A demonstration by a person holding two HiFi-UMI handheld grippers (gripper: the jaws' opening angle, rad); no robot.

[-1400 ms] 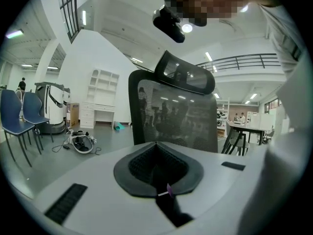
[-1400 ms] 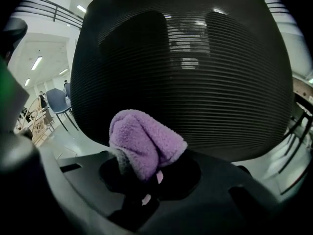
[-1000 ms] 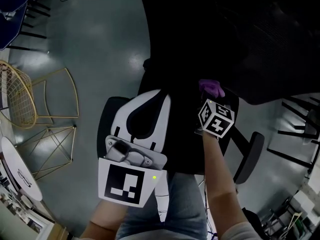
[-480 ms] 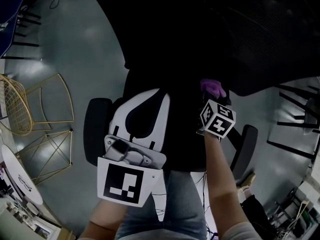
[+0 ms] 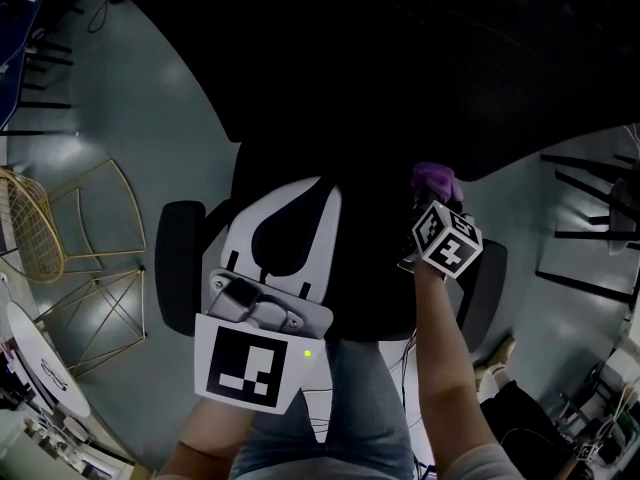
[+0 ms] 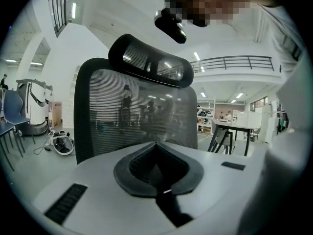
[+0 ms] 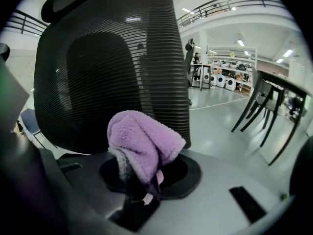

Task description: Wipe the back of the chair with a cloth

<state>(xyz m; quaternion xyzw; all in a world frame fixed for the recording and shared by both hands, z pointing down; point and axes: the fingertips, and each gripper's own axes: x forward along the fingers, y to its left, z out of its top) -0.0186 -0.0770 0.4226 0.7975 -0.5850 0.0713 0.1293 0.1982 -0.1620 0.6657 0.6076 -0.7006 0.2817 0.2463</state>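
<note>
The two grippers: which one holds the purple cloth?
The right gripper, shut on the purple cloth; the left gripper is shut on nothing.

Chair back (image 7: 98, 72) close ahead, open floor (image 5: 150, 98) left, gold wire chair (image 5: 28, 230) beyond

"How much of the chair (image 5: 430, 68) does the head view give?"

"A black mass, run off the top edge. Mesh and frame cannot be told apart there, and part of the seat lies under the left gripper (image 5: 315, 190)."

"And the cloth (image 7: 142, 141)?"

"From above, only a purple corner shows past the marker cube (image 5: 447, 240). In the right gripper view it covers the jaw tips of the right gripper (image 7: 141, 185)."

"Further off?"

"The gold wire chair (image 5: 30, 208) is cut by the left edge. The distant people (image 6: 225, 115) in the left gripper view are too small to tell."
</note>
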